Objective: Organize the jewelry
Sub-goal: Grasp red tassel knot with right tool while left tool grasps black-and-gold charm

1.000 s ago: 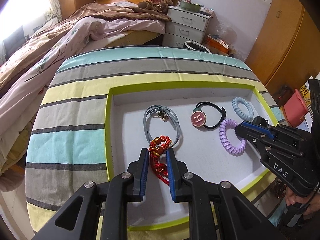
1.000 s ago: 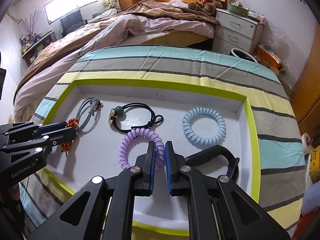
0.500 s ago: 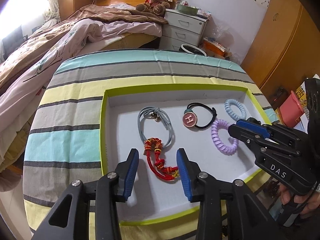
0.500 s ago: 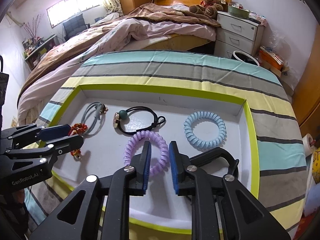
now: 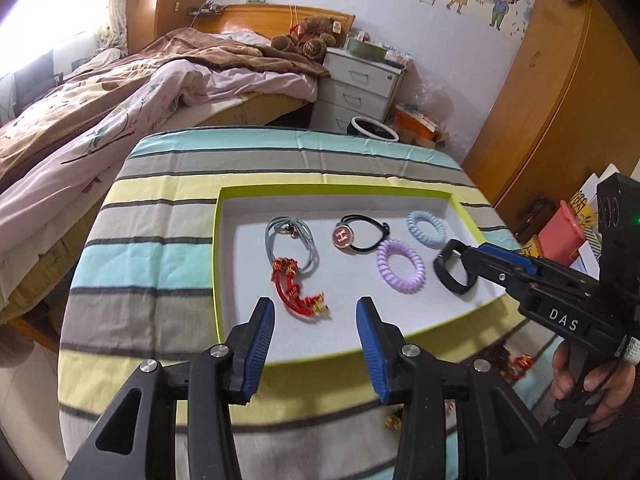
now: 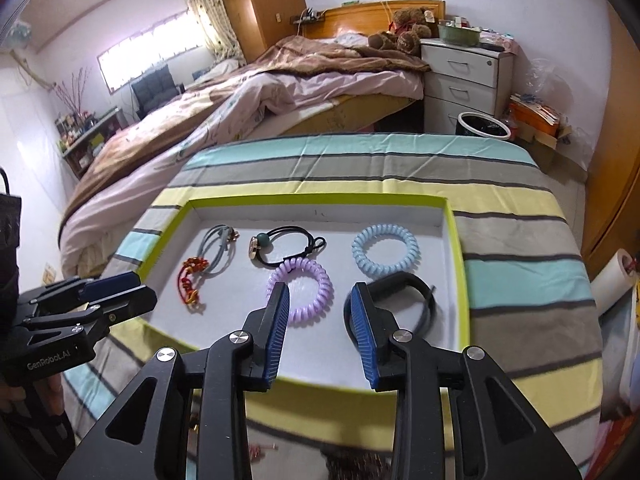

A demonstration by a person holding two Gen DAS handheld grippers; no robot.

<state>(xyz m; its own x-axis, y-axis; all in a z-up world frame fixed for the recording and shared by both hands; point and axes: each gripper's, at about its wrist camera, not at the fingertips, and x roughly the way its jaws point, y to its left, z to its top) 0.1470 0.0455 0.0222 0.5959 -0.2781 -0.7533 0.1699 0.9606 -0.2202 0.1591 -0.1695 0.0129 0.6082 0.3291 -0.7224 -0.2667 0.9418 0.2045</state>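
Note:
A white tray with a green rim point(image 5: 218, 264) holds a grey hair tie point(image 5: 290, 246), a red knotted bracelet point(image 5: 298, 292), a black tie with a pink charm point(image 5: 362, 234), a purple coil point(image 5: 400, 266), a blue coil point(image 5: 426, 228) and a black band point(image 5: 454, 270). My left gripper point(image 5: 314, 308) hovers just short of the red bracelet, jaws opening, nothing between them. My right gripper point(image 6: 319, 292) hangs above the purple coil point(image 6: 300, 264) and black band point(image 6: 408, 280), jaws opening and empty. Its tip point(image 5: 472, 254) sits over the black band.
The tray rests on a table with a striped cloth point(image 6: 520, 240). A small gold piece point(image 5: 394, 422) lies on the cloth near the front edge. Behind are a bed point(image 5: 160, 80), a white nightstand point(image 5: 356, 88), a bin point(image 6: 484, 124) and a wooden wardrobe point(image 5: 560, 92).
Both grippers opened, drew back and rose from the tray. The left one let go of the red bracelet, which now lies flat. The black band shows in the tray by the right gripper.

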